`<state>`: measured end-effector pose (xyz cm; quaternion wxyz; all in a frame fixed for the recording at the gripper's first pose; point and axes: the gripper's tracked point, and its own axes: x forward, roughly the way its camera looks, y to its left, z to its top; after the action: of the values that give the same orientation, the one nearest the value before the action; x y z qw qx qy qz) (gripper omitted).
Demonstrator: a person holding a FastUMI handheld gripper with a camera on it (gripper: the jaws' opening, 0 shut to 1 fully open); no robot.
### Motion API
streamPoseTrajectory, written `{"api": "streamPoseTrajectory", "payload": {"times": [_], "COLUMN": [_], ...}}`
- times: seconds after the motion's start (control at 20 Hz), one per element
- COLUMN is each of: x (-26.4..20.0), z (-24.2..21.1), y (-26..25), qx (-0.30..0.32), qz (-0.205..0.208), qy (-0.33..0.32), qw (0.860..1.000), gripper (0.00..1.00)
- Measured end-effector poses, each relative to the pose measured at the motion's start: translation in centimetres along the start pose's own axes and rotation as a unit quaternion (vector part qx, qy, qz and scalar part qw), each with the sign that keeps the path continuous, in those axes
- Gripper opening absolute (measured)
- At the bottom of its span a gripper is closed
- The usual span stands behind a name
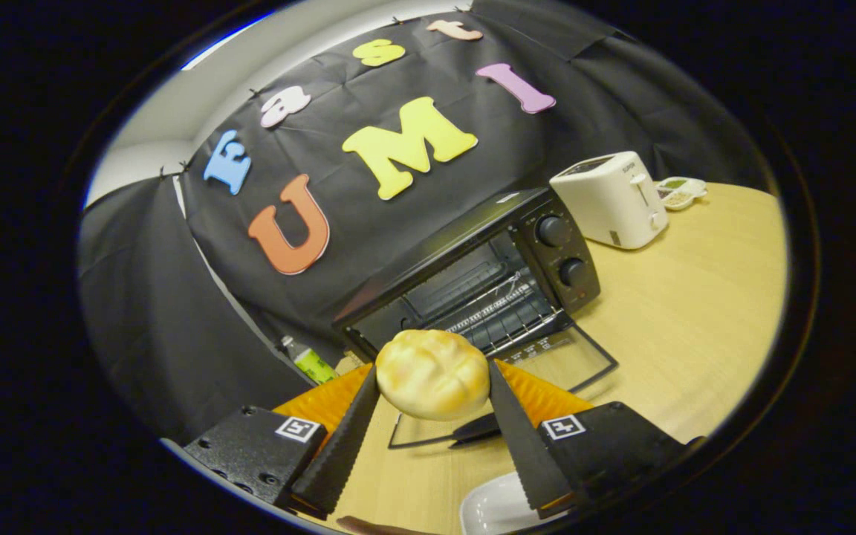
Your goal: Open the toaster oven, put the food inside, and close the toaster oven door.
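A round golden bread bun hangs between my two fingers, and my gripper is shut on it, lifted above the wooden table. Beyond the bun stands a black toaster oven with two knobs on its right side. Its glass door lies folded down flat toward me, handle nearest the fingers. The wire rack inside the open cavity is visible just past the bun.
A white pop-up toaster stands right of the oven, with a small dish behind it. A green-labelled bottle stands left of the oven. A white plate lies under my right finger.
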<state>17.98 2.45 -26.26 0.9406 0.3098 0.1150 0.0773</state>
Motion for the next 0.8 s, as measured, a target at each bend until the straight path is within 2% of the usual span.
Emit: {"api": "streamPoseTrajectory", "payload": {"times": [0.1,0.2,0.4,0.6,0.8], "x": [2.5,4.7,9.0,12.2,14.7], "z": [0.4,0.4,0.9,2.5,2.3], "y": [-0.6,-1.5,-1.8,-2.6,-3.5], "qx": [0.018,-0.003,-0.025,-0.035,-0.041], "qz": [-0.012,-0.028,-0.017,-0.028,-0.042], "qy": [0.0,0.003,0.01,-0.01,0.011], "qw": [1.0,1.0,0.999,0.999,0.998], "gripper": [0.93,0.93,0.94,0.93,0.94]}}
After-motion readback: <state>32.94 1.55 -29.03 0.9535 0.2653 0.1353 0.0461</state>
